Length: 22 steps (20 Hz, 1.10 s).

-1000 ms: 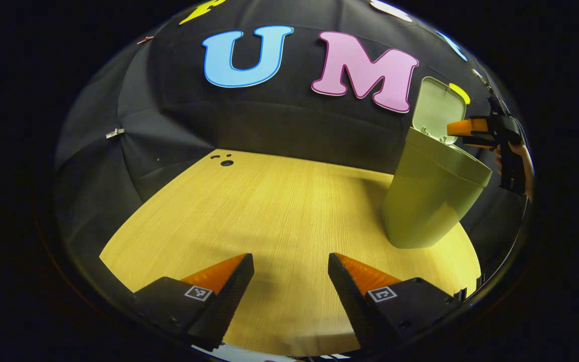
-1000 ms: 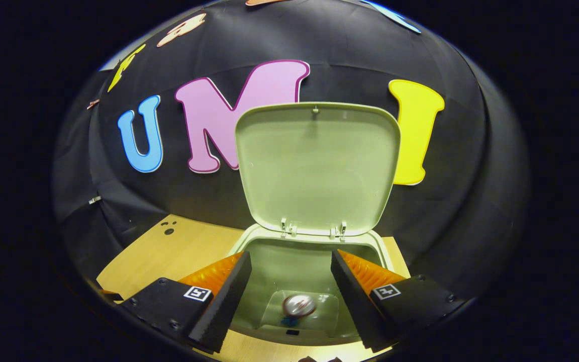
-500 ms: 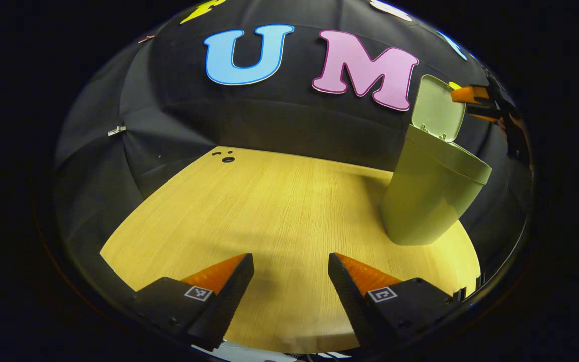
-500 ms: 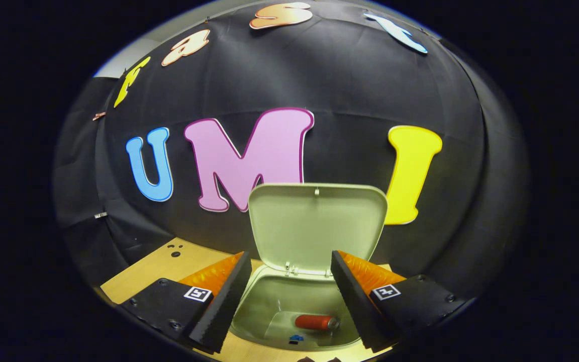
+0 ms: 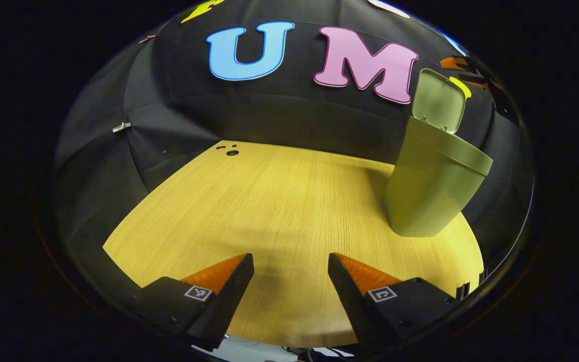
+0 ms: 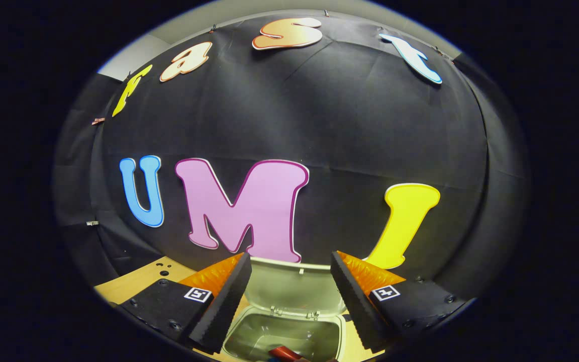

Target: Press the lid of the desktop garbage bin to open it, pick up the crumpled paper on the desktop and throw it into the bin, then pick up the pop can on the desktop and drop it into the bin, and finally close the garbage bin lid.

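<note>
A pale wood-grain tabletop (image 5: pixel 279 201) fills the lower half of the left gripper view, with black cloth hung as the booth wall (image 5: pixel 279 115) behind and around it. Near the far left corner of the table sits a small dark hole (image 5: pixel 232 152) with 2 smaller dots beside it. A metal clip (image 5: pixel 121 126) pins the cloth on the left side.

The green garbage bin (image 5: pixel 430 191) stands on the right part of the table, close to the back wall, its lid (image 5: pixel 439 100) raised and tilted back on its hinge. Above and to the right of the lid, the right gripper (image 5: pixel 463 70) shows partly at the edge of that view, apart from the lid.

The left gripper (image 5: pixel 291 266) hangs low over the near edge of the table, fingers wide apart, with nothing between them.

In the right gripper view, the right gripper (image 6: pixel 291 266) is above the bin, fingers spread wide and holding nothing. Below it the bin's mouth lies open, and a red pop can (image 6: pixel 284 353) lies inside at the bottom, partly cut off. The crumpled paper cannot be made out.
</note>
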Motion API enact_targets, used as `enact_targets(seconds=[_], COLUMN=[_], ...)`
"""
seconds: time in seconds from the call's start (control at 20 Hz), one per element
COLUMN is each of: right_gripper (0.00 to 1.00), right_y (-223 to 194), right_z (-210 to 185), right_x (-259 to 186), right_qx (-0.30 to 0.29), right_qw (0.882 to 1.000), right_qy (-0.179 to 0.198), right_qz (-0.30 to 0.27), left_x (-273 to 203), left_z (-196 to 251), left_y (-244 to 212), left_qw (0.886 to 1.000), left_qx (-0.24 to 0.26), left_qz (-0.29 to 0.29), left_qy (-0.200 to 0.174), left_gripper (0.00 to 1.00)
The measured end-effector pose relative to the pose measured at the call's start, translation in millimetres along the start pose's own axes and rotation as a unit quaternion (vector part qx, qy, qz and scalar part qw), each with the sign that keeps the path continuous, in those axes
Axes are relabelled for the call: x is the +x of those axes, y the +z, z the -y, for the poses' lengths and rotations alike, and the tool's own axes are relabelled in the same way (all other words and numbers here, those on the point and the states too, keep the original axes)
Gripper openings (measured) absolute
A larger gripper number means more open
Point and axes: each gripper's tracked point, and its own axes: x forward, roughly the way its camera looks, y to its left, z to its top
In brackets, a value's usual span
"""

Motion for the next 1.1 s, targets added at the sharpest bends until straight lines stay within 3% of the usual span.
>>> enact_targets(seconds=[0.2,0.55,0.85,1.1], right_gripper=[0.97,0.97,0.98,0.98], right_y=[7.5,-18.2,-33.4,-36.8], right_z=[3.8,13.1,13.2,9.3], right_x=[28.4,70.7,70.3,46.8], right_qx=[-0.003,0.012,0.032,0.030], right_qw=[1.000,0.999,0.997,0.997], right_qy=[-0.006,-0.012,-0.005,-0.004], right_qz=[-0.004,-0.045,-0.074,-0.071], left_x=[-2.6,-13.7,-14.6,-7.2], left_z=[-8.1,-36.1,-55.8,-52.1], left_y=[1.3,-7.4,-5.2,3.4], left_qw=[1.000,0.998,0.996,0.996], left_qx=[-0.017,-0.037,-0.058,-0.065], left_qz=[0.004,0.005,0.010,0.017], left_qy=[0.017,0.052,0.067,0.052], left_gripper=[0.96,0.96,0.96,0.96])
